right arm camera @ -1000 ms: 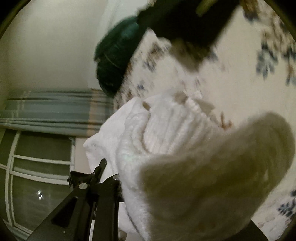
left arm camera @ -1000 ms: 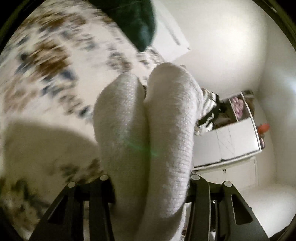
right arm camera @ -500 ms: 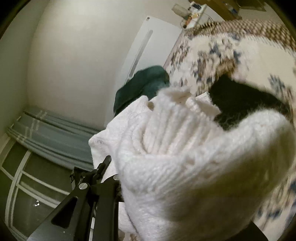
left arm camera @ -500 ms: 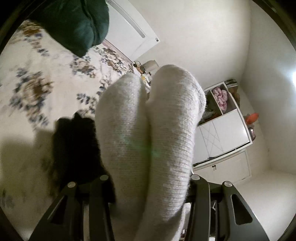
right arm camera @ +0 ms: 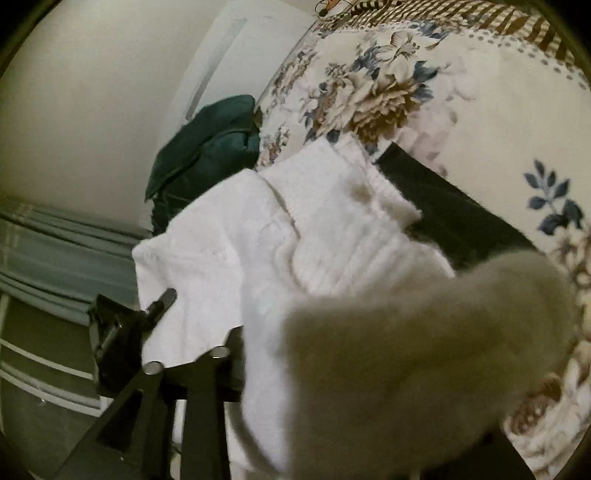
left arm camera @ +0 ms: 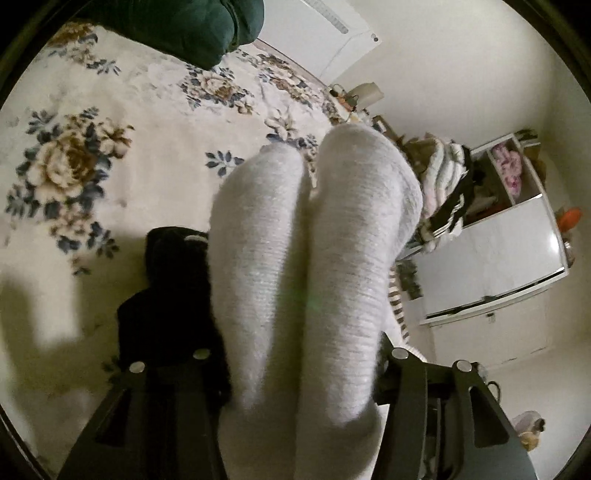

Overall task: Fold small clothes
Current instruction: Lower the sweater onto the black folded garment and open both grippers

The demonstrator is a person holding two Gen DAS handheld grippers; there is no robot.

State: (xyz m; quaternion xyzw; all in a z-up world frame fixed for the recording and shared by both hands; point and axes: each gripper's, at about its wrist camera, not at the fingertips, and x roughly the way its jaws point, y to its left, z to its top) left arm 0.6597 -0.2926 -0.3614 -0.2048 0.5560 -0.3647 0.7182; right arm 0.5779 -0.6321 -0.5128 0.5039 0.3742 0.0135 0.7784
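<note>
In the left wrist view a pair of white socks (left arm camera: 314,266) fills the middle, toes pointing away, held up above the floral bedspread (left arm camera: 110,147). My left gripper (left arm camera: 295,369) is shut on the socks; its fingertips are hidden by the fabric. In the right wrist view the same white socks (right arm camera: 295,258) show their ribbed cuff end, bunched across my right gripper (right arm camera: 332,369), which is shut on them. A black garment (left arm camera: 166,314) lies on the bed below the socks; it also shows in the right wrist view (right arm camera: 443,210).
A dark green cushion (left arm camera: 184,26) lies at the bed's far end; it shows in the right wrist view (right arm camera: 207,147) too. A white cabinet (left arm camera: 498,258) with piled clothes (left arm camera: 443,184) stands at the right. Grey curtains (right arm camera: 55,251) hang at the left.
Both grippers have swung with the socks over the bed. The black garment has come into view below, and the bedspread now shows sharper and farther away.
</note>
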